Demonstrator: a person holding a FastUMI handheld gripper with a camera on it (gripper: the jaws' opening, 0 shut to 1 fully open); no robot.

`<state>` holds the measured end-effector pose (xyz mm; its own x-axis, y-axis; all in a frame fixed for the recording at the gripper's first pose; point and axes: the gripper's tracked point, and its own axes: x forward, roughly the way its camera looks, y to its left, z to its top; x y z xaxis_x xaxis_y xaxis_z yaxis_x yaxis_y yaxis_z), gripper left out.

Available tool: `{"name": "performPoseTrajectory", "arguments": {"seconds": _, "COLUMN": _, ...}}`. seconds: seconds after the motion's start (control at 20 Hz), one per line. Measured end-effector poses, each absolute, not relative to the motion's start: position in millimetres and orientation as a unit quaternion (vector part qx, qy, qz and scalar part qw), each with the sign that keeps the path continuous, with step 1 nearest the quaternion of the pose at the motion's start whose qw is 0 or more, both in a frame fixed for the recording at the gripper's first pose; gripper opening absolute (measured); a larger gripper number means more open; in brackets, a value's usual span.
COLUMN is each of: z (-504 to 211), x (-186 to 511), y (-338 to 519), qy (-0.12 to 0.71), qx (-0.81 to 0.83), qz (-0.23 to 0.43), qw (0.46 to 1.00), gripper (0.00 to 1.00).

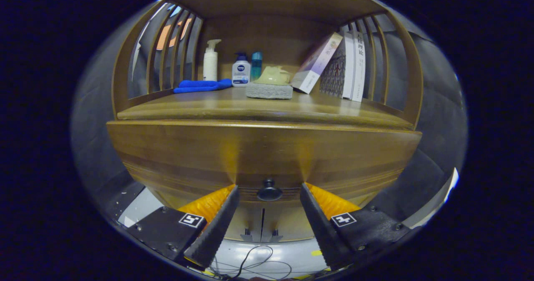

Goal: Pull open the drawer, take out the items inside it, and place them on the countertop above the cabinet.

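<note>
A wooden cabinet fills the space ahead, with its drawer front (263, 151) closed. A dark round knob (269, 190) sits low on the drawer front. My gripper (269, 187) is open, and the knob lies between the two fingertips without either finger pressing on it. Above the drawer runs the wooden countertop (233, 106), under a shelf with slatted sides. The drawer's contents are hidden.
At the back of the countertop stand a white pump bottle (210, 60), a white-and-blue pump bottle (241, 70) and a teal bottle (256, 64). A folded blue cloth (202, 85), a grey sponge (269, 91) with a pale green object (273, 76), and leaning books (342, 66) also rest there. Cables (250, 264) lie on the floor below.
</note>
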<state>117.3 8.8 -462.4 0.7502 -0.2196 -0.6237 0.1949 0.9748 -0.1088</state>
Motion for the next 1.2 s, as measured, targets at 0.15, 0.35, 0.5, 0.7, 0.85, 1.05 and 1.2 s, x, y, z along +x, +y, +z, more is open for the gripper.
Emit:
{"name": "performPoseTrajectory", "arguments": {"seconds": 0.15, "z": -463.8, "x": 126.1, "y": 7.7, "qy": 0.341, "qx": -0.021, "qz": -0.113, "qw": 0.933, "gripper": 0.96}}
{"name": "performPoseTrajectory", "arguments": {"seconds": 0.35, "z": -464.3, "x": 125.8, "y": 8.1, "qy": 0.343, "qx": -0.031, "qz": -0.114, "qw": 0.932, "gripper": 0.96}}
{"name": "performPoseTrajectory", "arguments": {"seconds": 0.5, "z": -457.5, "x": 121.7, "y": 10.6, "qy": 0.341, "qx": -0.038, "qz": -0.091, "qw": 0.935, "gripper": 0.96}}
{"name": "performPoseTrajectory", "arguments": {"seconds": 0.7, "z": -410.3, "x": 116.1, "y": 11.8, "qy": 0.302, "qx": -0.032, "qz": -0.07, "qw": 0.95, "gripper": 0.96}}
{"name": "performPoseTrajectory", "arguments": {"seconds": 0.85, "z": -372.7, "x": 108.8, "y": 9.1, "qy": 0.276, "qx": -0.02, "qz": -0.063, "qw": 0.959, "gripper": 0.96}}
{"name": "performPoseTrajectory", "arguments": {"seconds": 1.05, "z": -325.8, "x": 92.7, "y": -3.2, "qy": 0.249, "qx": -0.027, "qz": -0.06, "qw": 0.966, "gripper": 0.97}}
{"name": "performPoseTrajectory", "arguments": {"seconds": 1.2, "z": -287.5, "x": 73.2, "y": -10.4, "qy": 0.231, "qx": -0.027, "qz": -0.054, "qw": 0.971, "gripper": 0.96}}
